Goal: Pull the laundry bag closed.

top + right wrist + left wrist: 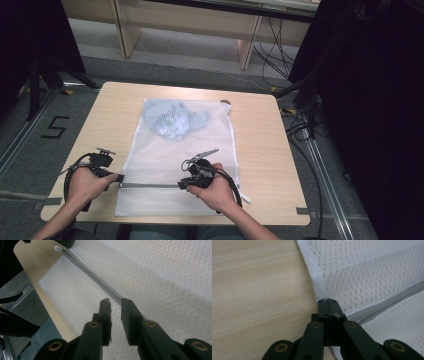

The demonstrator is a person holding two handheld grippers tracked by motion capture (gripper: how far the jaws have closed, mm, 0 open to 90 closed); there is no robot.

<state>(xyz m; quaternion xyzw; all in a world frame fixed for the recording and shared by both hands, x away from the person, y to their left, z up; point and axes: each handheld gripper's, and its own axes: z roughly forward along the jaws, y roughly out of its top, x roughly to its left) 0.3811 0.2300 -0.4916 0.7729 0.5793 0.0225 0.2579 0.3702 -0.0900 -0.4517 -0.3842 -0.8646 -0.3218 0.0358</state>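
Left gripper pinched on white mesh bag's grey zipper end, right gripper spread astride it.

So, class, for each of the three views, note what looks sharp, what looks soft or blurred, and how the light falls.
High view: even overhead light on the table, dark surroundings, slightly soft. Left gripper view: mesh bag weave and wood grain crisp, left claw a little soft. Right gripper view: zipper sharp nearby, blurring farther off; right claw dark.
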